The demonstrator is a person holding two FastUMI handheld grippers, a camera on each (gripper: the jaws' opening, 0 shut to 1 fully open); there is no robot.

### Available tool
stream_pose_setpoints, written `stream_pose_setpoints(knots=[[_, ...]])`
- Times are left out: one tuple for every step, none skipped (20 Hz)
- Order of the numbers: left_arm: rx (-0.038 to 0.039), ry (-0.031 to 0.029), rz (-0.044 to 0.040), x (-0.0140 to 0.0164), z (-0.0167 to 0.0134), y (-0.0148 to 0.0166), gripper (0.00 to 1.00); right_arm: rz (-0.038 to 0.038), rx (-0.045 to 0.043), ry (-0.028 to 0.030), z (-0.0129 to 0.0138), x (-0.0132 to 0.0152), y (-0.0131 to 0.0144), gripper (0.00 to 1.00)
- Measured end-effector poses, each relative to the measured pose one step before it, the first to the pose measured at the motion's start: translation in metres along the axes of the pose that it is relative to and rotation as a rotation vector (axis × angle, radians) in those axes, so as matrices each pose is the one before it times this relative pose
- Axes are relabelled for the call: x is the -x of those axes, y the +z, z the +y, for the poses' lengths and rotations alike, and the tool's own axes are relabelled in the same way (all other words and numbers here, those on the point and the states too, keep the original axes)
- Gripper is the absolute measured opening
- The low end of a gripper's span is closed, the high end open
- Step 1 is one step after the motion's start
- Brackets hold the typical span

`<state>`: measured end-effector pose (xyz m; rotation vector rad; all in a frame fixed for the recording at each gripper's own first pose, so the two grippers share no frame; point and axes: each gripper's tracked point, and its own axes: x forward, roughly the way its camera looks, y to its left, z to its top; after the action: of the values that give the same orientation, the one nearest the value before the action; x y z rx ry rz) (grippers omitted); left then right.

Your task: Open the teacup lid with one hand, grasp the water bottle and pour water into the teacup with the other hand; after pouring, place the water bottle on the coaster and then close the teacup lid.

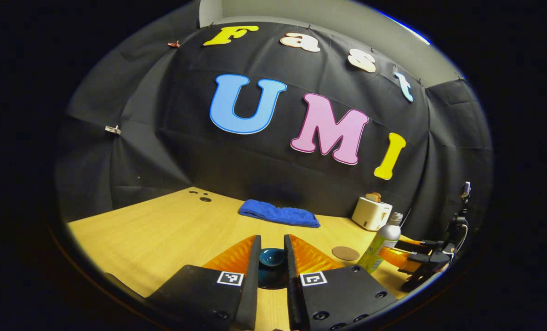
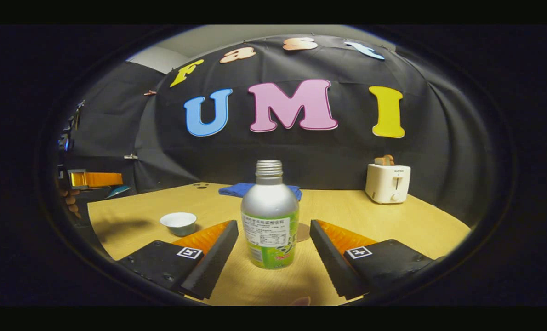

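Observation:
My left gripper (image 1: pixel 271 246) is shut on the dark blue teacup lid (image 1: pixel 272 258), held off the table. From the right gripper view that lid (image 2: pixel 117 190) hangs at the far left, above and left of the white teacup (image 2: pixel 178 222), which stands uncovered on the wooden table (image 2: pixel 393 230). The silver water bottle with a green label (image 2: pixel 270 220) stands upright, uncapped, between the spread fingers of my right gripper (image 2: pixel 273 230), which is open and not touching it. The round brown coaster (image 1: pixel 345 253) lies just behind the bottle (image 1: pixel 384 242).
A folded blue towel (image 1: pixel 279 214) lies at the back of the table by the cloth wall. A white toaster (image 2: pixel 387 183) stands at the back right. Small dark holes (image 1: pixel 203 198) mark the table's far left corner.

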<state>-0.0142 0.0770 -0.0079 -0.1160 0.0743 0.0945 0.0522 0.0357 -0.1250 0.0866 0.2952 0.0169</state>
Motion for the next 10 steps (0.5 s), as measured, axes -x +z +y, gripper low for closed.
stream_pose_setpoints(knots=[[-0.00144, 0.00322, 0.00027, 0.00026, 0.00193, 0.00003, 0.3, -0.0016, 0.00757, -0.01064, -0.00087, -0.00182, 0.00066, 0.98], [0.00124, -0.00236, 0.00325, -0.00018, 0.00088, -0.00067, 0.3, -0.00394, -0.0054, -0.01237, -0.00178, -0.00236, 0.00279, 0.96], [0.00034, 0.00018, 0.00205, -0.00032, 0.00063, -0.00182, 0.31, 0.00883, -0.01664, 0.001, 0.00064, -0.00429, -0.00037, 0.97], [-0.00103, -0.00355, 0.00106, -0.00086, -0.00001, -0.00037, 0.3, 0.01728, -0.01835, 0.00116, 0.00002, -0.00078, -0.00434, 0.96], [0.0018, -0.00722, 0.00295, -0.001, -0.00098, -0.00095, 0.3, -0.00469, -0.00256, -0.00468, -0.00067, -0.00857, 0.00084, 0.83], [0.00446, -0.00481, 0.0023, -0.00045, 0.00013, -0.00061, 0.3, 0.00184, 0.00095, -0.00545, 0.00258, 0.00328, -0.00122, 0.82], [0.00742, -0.00145, 0.00509, -0.00118, 0.00095, -0.00227, 0.3, -0.001, 0.01173, -0.00232, 0.00066, -0.00127, 0.0001, 0.81], [0.00921, -0.00383, 0.00701, -0.00129, 0.00119, -0.00281, 0.3, -0.0049, 0.02652, -0.00834, 0.0008, 0.00033, 0.00156, 0.8], [0.00847, -0.00227, 0.00271, -0.00052, 0.00107, -0.00075, 0.3, -0.01063, 0.04573, -0.01464, -0.00112, -0.00098, 0.00336, 0.8], [0.00724, 0.00731, -0.00051, -0.00069, 0.00301, 0.00055, 0.3, -0.00708, 0.06198, -0.01935, -0.0027, -0.00053, 0.0008, 0.8]])
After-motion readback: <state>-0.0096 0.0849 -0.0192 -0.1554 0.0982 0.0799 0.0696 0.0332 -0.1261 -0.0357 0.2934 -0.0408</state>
